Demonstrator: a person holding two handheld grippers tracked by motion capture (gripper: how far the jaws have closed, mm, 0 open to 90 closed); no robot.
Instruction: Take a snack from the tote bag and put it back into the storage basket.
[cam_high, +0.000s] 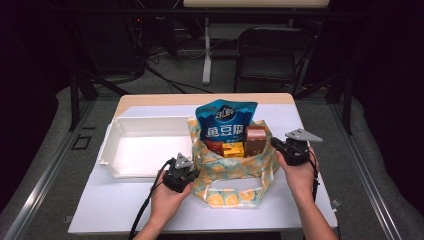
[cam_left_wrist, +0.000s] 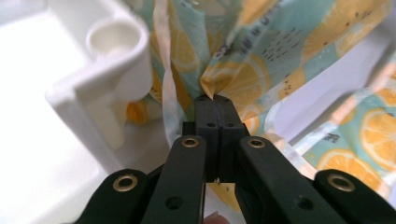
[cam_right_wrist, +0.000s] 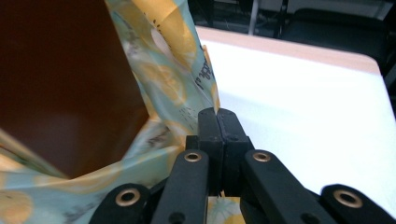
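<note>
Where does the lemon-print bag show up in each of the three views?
High view: the lemon-print bag sits centre, right of the white tray.
Left gripper view: its fabric fills the upper right, pinched at the left tool.
Right gripper view: its fabric runs up the left of centre, pinched at the right tool.
Shared landmark: the bag's lemon print.

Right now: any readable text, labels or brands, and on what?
"鱼豆腐" in large white characters on the blue snack pouch standing in the lemon-print bag.
Round logo above it on the pouch: too blurred to read.
Dark print on the bag fabric: too blurred.
Brown carton and yellow box: nothing legible.
</note>
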